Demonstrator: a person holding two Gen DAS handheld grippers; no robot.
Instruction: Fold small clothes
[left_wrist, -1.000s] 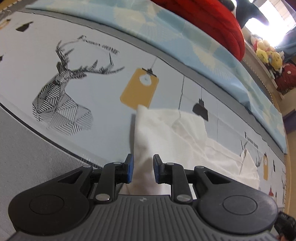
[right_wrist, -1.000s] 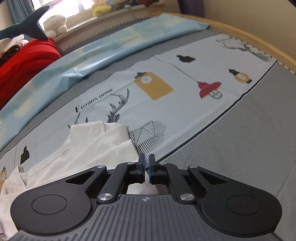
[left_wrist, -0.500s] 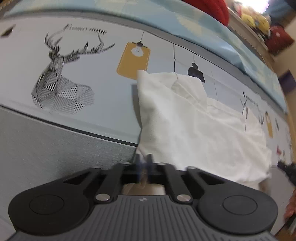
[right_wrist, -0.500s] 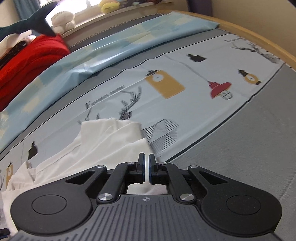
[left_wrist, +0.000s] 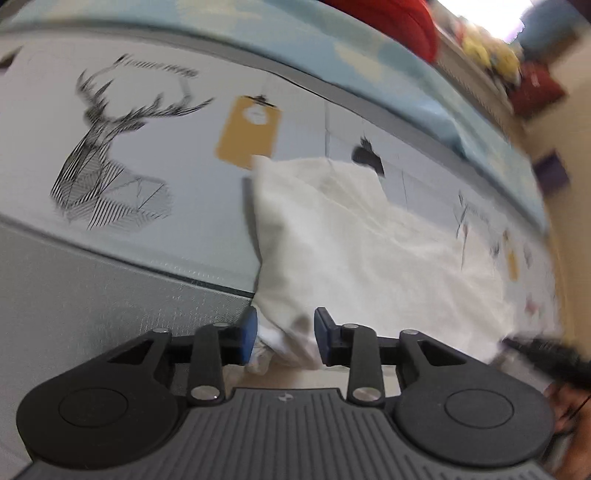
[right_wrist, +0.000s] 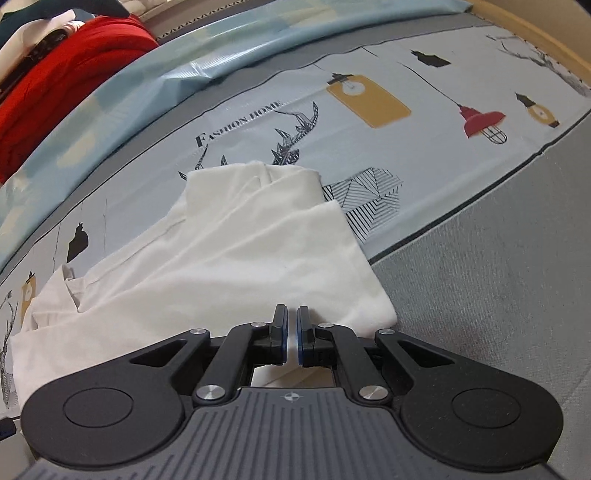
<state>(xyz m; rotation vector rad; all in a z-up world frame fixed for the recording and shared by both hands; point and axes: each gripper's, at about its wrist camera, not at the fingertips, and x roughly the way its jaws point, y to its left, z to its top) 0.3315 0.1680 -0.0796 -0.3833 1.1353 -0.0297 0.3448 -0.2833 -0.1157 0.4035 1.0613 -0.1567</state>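
Note:
A white garment (left_wrist: 354, 240) lies partly folded on the printed bedsheet (left_wrist: 184, 155), with its near edge over the grey border. My left gripper (left_wrist: 284, 330) is at the garment's near left corner. Its jaws are opening, and a bunched fold of the cloth sits between them without being pressed. In the right wrist view the same garment (right_wrist: 236, 254) is spread flat, its right corner near the grey strip. My right gripper (right_wrist: 291, 332) is shut at the garment's near hem, with a thin sliver of white cloth between its pads.
A light blue blanket (right_wrist: 155, 77) and a red quilt (right_wrist: 59, 85) lie along the far side of the bed. Soft toys (left_wrist: 487, 55) sit on a ledge beyond them. Grey mattress fabric (right_wrist: 498, 266) stretches to the right of the garment. A hand (left_wrist: 569, 413) shows at the lower right.
The left jaws closed on the garment's corner and have now parted again. The garment has been drawn nearer and lies flatter and wider. The right gripper stayed shut while shifting over the hem.

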